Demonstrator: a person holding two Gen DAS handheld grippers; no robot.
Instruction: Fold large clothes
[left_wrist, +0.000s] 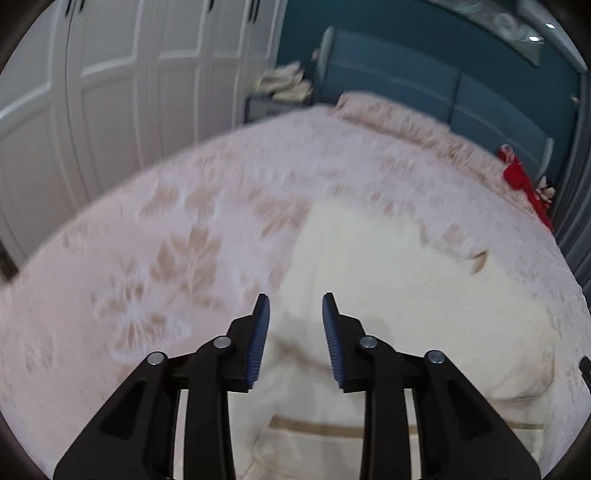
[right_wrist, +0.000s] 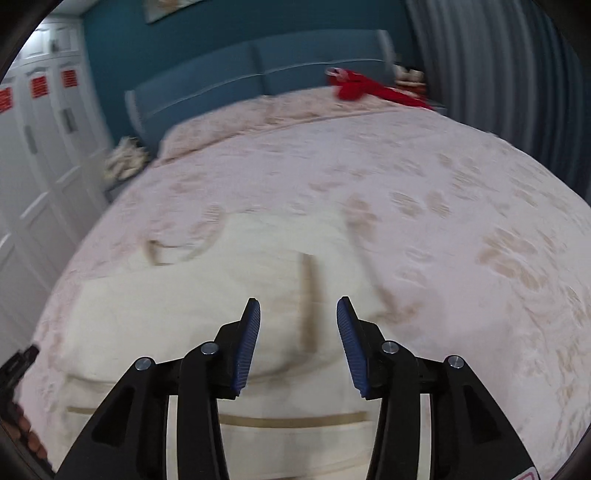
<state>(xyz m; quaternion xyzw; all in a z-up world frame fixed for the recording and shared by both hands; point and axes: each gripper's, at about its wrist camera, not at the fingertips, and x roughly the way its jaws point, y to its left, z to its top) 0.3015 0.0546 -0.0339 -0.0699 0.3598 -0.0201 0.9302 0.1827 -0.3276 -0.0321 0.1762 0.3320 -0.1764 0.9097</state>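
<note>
From the left wrist, the left tongs (left_wrist: 295, 306) hang released above the bed (left_wrist: 147, 229), blue pads apart with nothing between them. The cream garment (left_wrist: 388, 280) lies flat on the pink leaf-patterned bedspread, spreading from the centre toward 4 and 6 o'clock, with a tan stripe (left_wrist: 317, 428) across it at 6 o'clock. White wardrobe doors (left_wrist: 110, 74) fill 10 o'clock, a blue headboard (left_wrist: 424, 81) sits at 1 o'clock, and a red cloth (left_wrist: 524, 181) lies at 3 o'clock on the bed's far edge.

From the right wrist, the right tongs (right_wrist: 298, 310) are likewise released and empty, above the garment (right_wrist: 207, 288). It lies on the bed (right_wrist: 461, 184) from the centre toward 8 and 6 o'clock, with tan bands running up the middle and across the bottom. The red cloth (right_wrist: 362, 86) sits at 12 o'clock by the headboard (right_wrist: 221, 88). Both views are blurred.
</note>
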